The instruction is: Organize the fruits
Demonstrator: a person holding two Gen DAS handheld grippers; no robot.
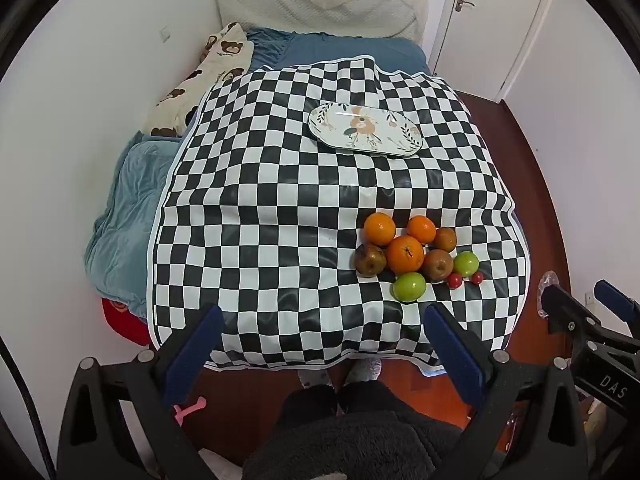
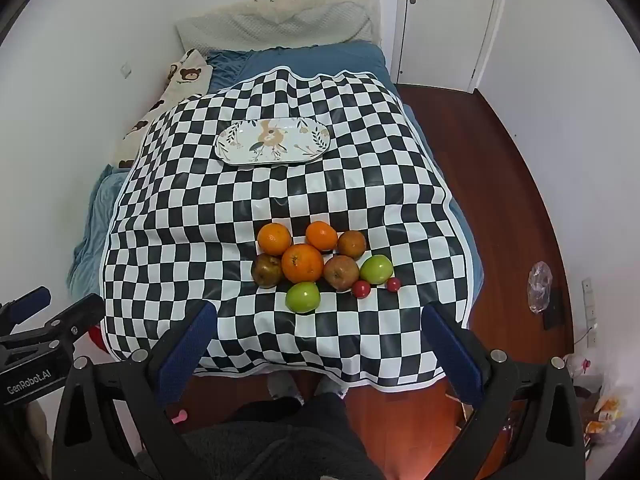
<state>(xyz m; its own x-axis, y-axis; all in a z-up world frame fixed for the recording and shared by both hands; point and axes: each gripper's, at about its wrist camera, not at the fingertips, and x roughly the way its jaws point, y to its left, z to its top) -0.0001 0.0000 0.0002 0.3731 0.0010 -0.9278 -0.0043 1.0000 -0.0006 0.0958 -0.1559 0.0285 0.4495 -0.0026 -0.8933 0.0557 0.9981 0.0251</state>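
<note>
A pile of fruit lies on a checkered cloth [image 1: 280, 208] over a bed: three oranges [image 1: 405, 254] [image 2: 302, 263], brownish apples [image 1: 370, 260] [image 2: 341, 272], two green apples [image 1: 409, 286] [image 2: 303, 297] and two small red fruits [image 1: 454, 281] [image 2: 361, 289]. An empty oval floral plate [image 1: 365, 129] [image 2: 273, 140] sits farther back on the cloth. My left gripper [image 1: 324, 320] is open and empty, held above the near edge, left of the pile. My right gripper [image 2: 320, 316] is open and empty, just in front of the pile; it also shows in the left wrist view [image 1: 580, 300].
The bed has a blue blanket [image 1: 128, 208], a bear-print pillow [image 1: 200, 80] at the left and a headboard cushion [image 2: 280, 20] against the wall. Wooden floor [image 2: 500, 200] and a white door [image 2: 448, 16] lie to the right. A plastic bag [image 2: 539, 286] lies on the floor.
</note>
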